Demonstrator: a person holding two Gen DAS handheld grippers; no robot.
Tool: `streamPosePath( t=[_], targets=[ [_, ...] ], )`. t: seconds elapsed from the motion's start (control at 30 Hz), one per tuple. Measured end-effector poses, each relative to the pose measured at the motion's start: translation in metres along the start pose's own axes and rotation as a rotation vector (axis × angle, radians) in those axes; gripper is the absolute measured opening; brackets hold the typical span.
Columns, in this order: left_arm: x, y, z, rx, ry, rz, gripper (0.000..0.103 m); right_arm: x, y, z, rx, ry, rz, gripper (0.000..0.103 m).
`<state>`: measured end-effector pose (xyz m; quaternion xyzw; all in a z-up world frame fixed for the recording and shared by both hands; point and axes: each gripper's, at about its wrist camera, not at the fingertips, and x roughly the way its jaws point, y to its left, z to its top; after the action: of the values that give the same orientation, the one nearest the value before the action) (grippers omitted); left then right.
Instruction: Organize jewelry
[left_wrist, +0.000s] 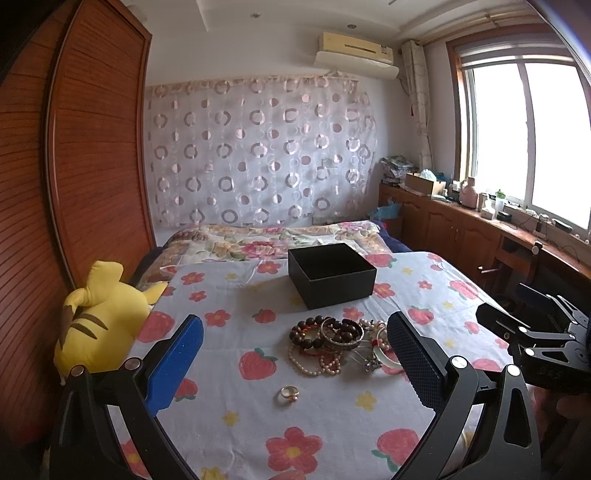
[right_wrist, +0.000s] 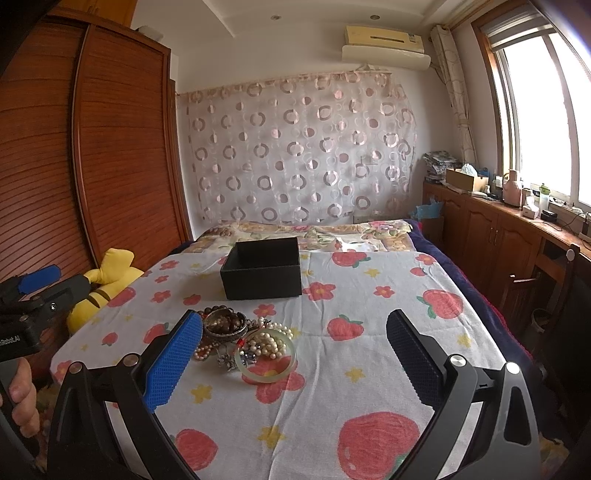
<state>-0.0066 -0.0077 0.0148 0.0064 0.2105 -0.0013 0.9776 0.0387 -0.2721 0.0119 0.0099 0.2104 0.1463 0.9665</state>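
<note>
Bedroom: bed covered by a white cloth (left_wrist: 332, 413) printed with strawberries and flowers, slatted wooden wardrobe (left_wrist: 99, 147) on the left, circle-patterned sheer curtain (left_wrist: 258, 155) on the far wall, bright window (left_wrist: 524, 136) over a wooden counter on the right.

Landmark: open black box (left_wrist: 330, 275), square, matte, rigid, sitting on the cloth mid-bed. Inside can't be seen.

Just in front of the box: jewelry pile (left_wrist: 343, 345), all touching/tangled. Dark round wooden bead bracelet, engraved metal bangle, pearl strands, pale glossy green bangle (right_wrist: 266, 360) on the pile's near side in the right wrist view. Gold ring (left_wrist: 288, 393) lies alone on the cloth, nearer than the pile, apart from it.

Left of the box at the bed edge: yellow plush toy (left_wrist: 99, 321), soft, striped.

Left gripper (left_wrist: 295, 365): jaws spread wide, nothing held, above the cloth, ring and pile between its fingers in view. Right gripper (right_wrist: 295, 365): jaws spread wide, nothing held, pile by its blue textured pad (right_wrist: 173, 362).
</note>
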Motion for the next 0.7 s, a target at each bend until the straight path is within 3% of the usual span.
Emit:
streamPosePath(
  t=[0.7],
  targets=[
    [-0.0093, -0.0088, 0.0102, 0.002, -0.009, -0.003, 0.096, -0.0011, 0.0006, 0.0001, 0.002, -0.003, 0.001, 0.101]
  ],
)
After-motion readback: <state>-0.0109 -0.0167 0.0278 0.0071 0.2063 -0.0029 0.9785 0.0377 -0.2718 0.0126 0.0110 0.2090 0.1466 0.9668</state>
